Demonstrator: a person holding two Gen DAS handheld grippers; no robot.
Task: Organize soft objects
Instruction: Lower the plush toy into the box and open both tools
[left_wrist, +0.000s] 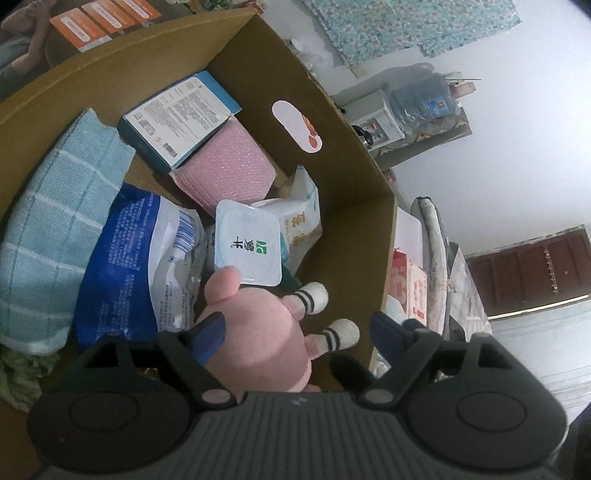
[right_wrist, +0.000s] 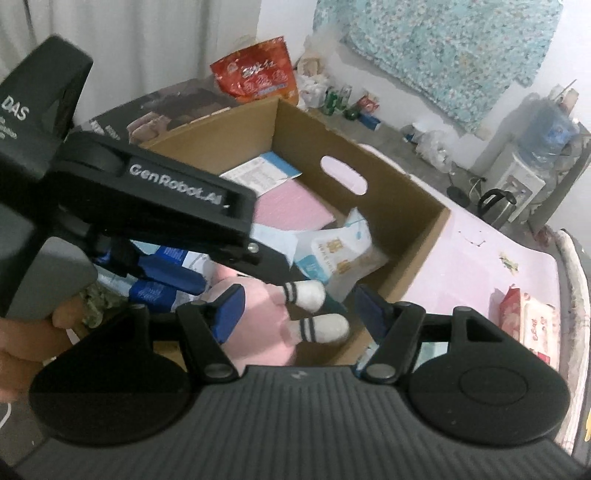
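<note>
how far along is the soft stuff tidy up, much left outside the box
Done: the cardboard box already holds a light blue towel, a blue and white bag and a tissue pack. In hand: the pink plush toy lies in the box between the open left gripper. Left: a pink packet sits outside on the bed.

Inside the cardboard box (left_wrist: 343, 155) lie one pink plush toy (left_wrist: 258, 328), one blue striped towel (left_wrist: 55, 221), one blue-and-white bag (left_wrist: 140, 251), one sealed cup (left_wrist: 247, 243), one pink bubble mailer (left_wrist: 229, 170) and one carton (left_wrist: 177, 122).
</note>
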